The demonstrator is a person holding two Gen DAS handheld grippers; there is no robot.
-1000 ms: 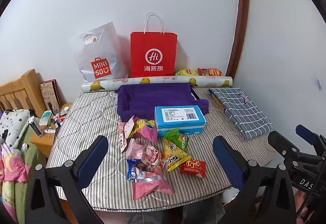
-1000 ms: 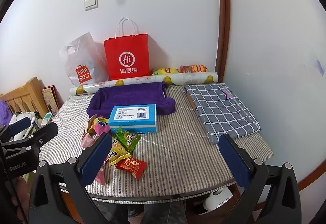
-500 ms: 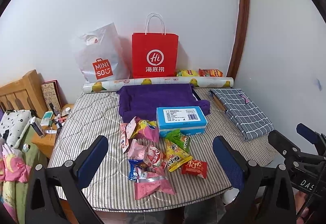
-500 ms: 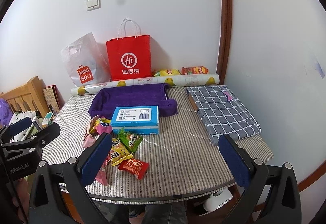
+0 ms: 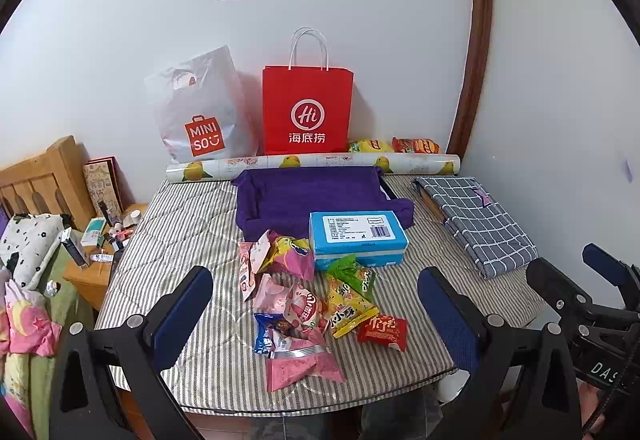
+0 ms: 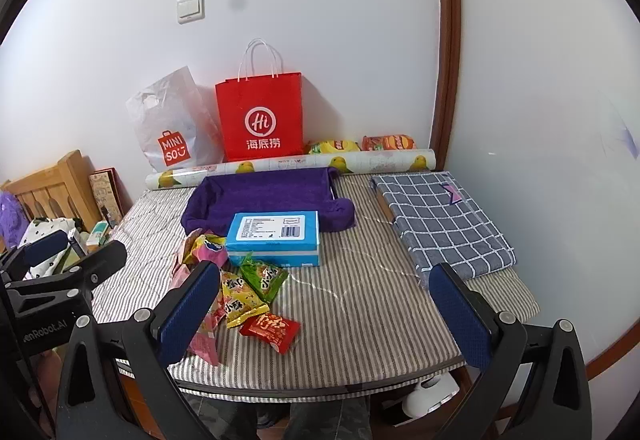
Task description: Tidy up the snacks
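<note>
A heap of snack packets (image 5: 308, 300) lies near the front of the striped table (image 5: 180, 232): pink, yellow, green, blue, and a small red packet (image 5: 382, 329). The red packet also shows in the right wrist view (image 6: 271, 329). A blue box (image 5: 357, 236) stands behind the heap, against a purple cloth tray (image 5: 312, 192). My left gripper (image 5: 316, 316) is open and empty, held above the table's front edge before the heap. My right gripper (image 6: 328, 312) is open and empty, to the right of the heap.
A red paper bag (image 5: 307, 112) and a white MINISO bag (image 5: 196, 112) stand against the back wall behind a paper roll (image 5: 312, 162). Two chip bags (image 5: 392, 146) lie there. A checked grey cloth bundle (image 5: 476, 216) lies right. A cluttered bedside stand (image 5: 96, 244) is left.
Both views have shifted slightly, with the table sitting a little lower in frame. Both grippers stay open and nothing on the table has moved.
</note>
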